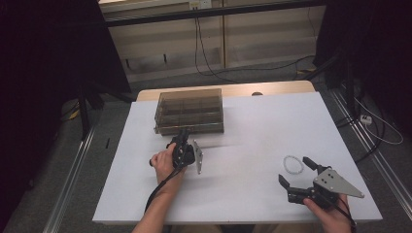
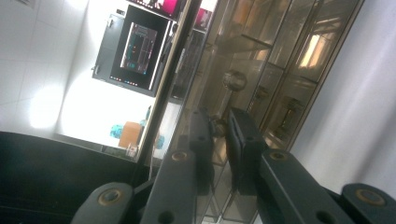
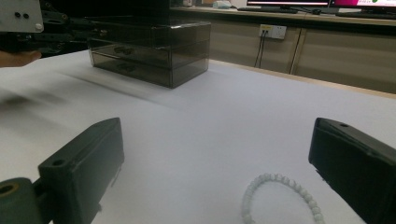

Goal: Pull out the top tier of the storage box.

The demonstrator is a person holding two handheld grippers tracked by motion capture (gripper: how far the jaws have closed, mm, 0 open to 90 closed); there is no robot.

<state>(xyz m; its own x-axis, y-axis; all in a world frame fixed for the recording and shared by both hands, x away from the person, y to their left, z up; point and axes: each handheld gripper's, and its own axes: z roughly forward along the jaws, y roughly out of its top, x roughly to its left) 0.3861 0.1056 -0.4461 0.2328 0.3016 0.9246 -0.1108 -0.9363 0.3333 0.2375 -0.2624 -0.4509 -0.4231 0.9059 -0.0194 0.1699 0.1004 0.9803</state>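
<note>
A smoky see-through drawer box (image 1: 189, 110) stands at the back left of the white table (image 1: 252, 131). My left gripper (image 1: 182, 133), rolled on its side, is at the box's front face. In the left gripper view its jaws (image 2: 219, 114) stand nearly together with a small drawer knob (image 2: 217, 126) pinched between them; another round knob (image 2: 233, 80) shows farther along the box (image 2: 280, 70). My right gripper (image 1: 294, 171) rests open near the front right edge. A pale bead bracelet (image 1: 293, 164) (image 3: 280, 193) lies on the table between its wide-apart jaws (image 3: 233, 158), touching neither.
Across the table in the right gripper view are the drawer box (image 3: 149, 51) and the other hand's gripper (image 3: 28, 28). Cables (image 1: 209, 58) run along the floor beyond the table. Metal rails (image 1: 73, 174) flank both sides of the table.
</note>
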